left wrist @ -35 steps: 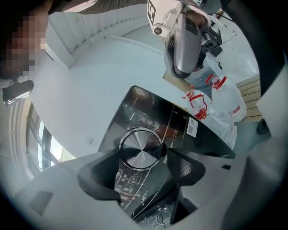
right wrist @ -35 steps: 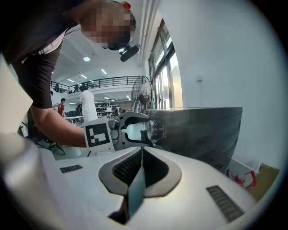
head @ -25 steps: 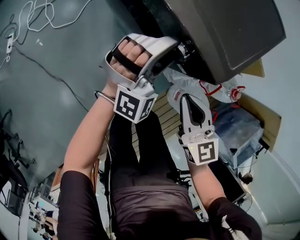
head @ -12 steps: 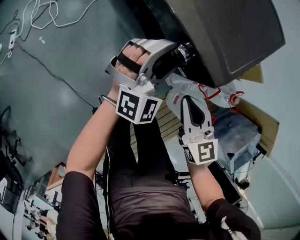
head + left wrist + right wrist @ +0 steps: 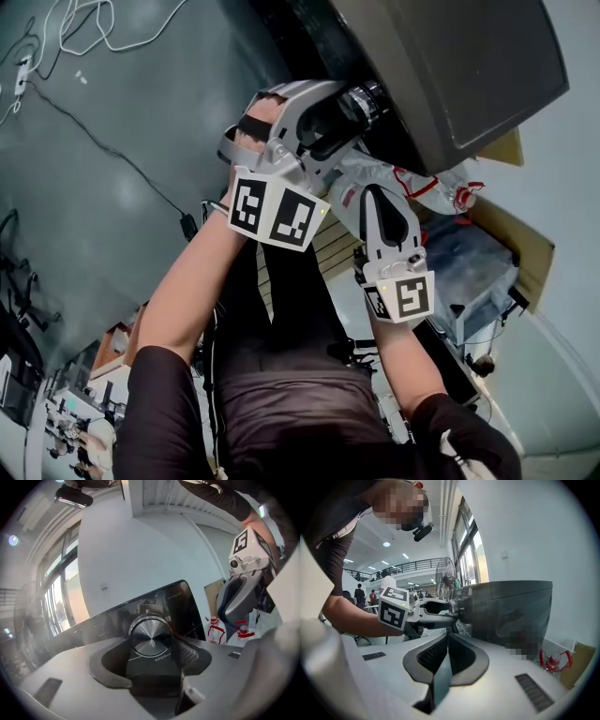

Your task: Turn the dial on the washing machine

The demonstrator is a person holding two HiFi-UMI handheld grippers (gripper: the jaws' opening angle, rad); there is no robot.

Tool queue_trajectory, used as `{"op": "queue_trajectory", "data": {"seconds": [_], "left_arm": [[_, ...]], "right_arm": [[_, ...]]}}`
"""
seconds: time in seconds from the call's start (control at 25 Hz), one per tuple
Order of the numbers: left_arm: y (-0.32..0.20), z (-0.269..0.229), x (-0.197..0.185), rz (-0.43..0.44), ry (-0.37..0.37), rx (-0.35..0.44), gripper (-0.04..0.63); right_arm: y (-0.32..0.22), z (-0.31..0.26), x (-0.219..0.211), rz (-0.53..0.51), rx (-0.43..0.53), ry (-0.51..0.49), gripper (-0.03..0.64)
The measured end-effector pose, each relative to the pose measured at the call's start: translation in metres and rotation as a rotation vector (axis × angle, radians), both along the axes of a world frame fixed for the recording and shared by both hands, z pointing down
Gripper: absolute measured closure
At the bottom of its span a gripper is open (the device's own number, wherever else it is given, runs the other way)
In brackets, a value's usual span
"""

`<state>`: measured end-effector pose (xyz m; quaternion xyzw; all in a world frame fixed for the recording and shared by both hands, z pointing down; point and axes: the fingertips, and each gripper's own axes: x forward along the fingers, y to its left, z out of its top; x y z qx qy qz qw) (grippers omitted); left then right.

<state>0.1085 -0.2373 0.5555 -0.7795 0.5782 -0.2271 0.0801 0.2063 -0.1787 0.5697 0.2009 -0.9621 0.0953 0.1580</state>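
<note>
The dark washing machine (image 5: 450,66) fills the upper right of the head view. Its brushed silver dial (image 5: 150,634) sticks out of the glossy black control panel. My left gripper (image 5: 361,101) reaches level to that panel, its jaws standing wide and shut on the dial (image 5: 375,97), one pad on each side. In the right gripper view the left gripper (image 5: 451,610) is seen side-on, clamped on the dial (image 5: 457,605). My right gripper (image 5: 370,199) hangs just below and right of the left one, shut with nothing in it (image 5: 448,641), apart from the machine.
White plastic bags with red print (image 5: 422,183) lie beside the machine's base. A cardboard box (image 5: 511,234) and a clear bluish container (image 5: 478,258) sit to the right. White cables (image 5: 84,37) run over the dark floor at left.
My left gripper has rolled about its own axis while staying on the dial; its marker cube has swung to the right. The right gripper has kept still.
</note>
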Motion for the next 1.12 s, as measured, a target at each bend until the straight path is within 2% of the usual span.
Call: {"op": "queue_trajectory", "data": {"seconds": [0.16,0.48,0.68,0.96,1.12], "left_arm": [[0.0,0.002,-0.001,-0.015,0.095,-0.014,0.308],[-0.001,0.001,-0.002,-0.031,0.205,-0.042,0.31],[-0.002,0.002,-0.002,-0.039,0.307,-0.056,0.31],[-0.001,0.003,-0.004,-0.054,0.394,-0.068,0.31],[-0.001,0.001,-0.006,-0.066,0.497,-0.073,0.31]], "right_arm": [[-0.004,0.001,0.002,0.012,-0.007,-0.001,0.592],[-0.007,0.003,0.001,0.024,-0.026,-0.003,0.591],[-0.01,0.006,0.0,0.03,-0.035,-0.006,0.592],[-0.012,0.007,0.001,0.035,-0.045,-0.012,0.591],[-0.01,0.008,0.002,0.03,-0.053,-0.008,0.591]]}}
